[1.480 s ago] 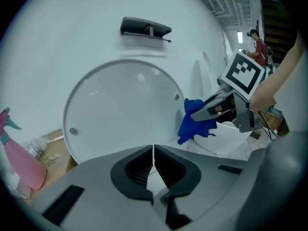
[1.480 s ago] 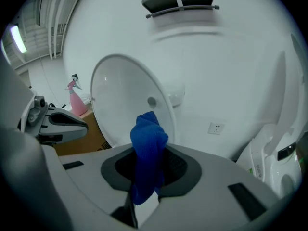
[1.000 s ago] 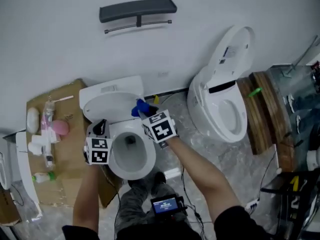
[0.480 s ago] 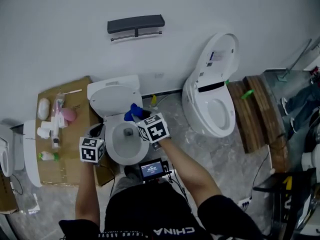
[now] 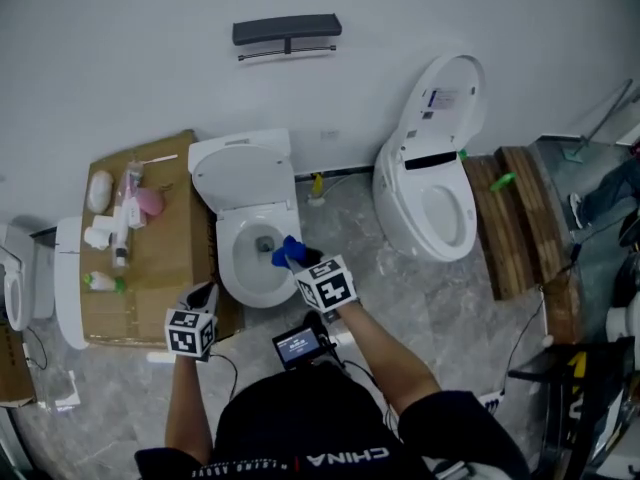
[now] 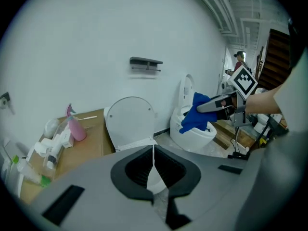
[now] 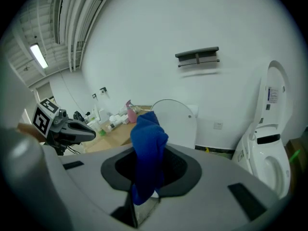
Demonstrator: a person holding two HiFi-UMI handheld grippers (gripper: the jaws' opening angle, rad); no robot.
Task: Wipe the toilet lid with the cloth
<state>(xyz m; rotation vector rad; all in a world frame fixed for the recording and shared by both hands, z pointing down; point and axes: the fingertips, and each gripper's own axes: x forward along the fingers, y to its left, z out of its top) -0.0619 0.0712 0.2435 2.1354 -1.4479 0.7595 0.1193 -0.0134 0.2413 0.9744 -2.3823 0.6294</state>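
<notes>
Toilet (image 5: 232, 264) with its lid (image 5: 243, 176) raised, standing beyond the tips of both grippers. Right gripper (image 5: 299, 260) clenched on the blue cloth (image 5: 285, 255), which hangs between its jaws. Left gripper (image 5: 206, 292) closed, nothing between its jaws.

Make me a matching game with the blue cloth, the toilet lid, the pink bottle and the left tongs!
Things:
1. blue cloth
2. toilet lid
3. pink bottle
4. left tongs

Where or how:
A. on the cardboard
B. shut, with nothing in them
C. tipped up, open
D. pinched in the right tongs

Pairs: 1-D, 2-C, 3-A, 4-B
</notes>
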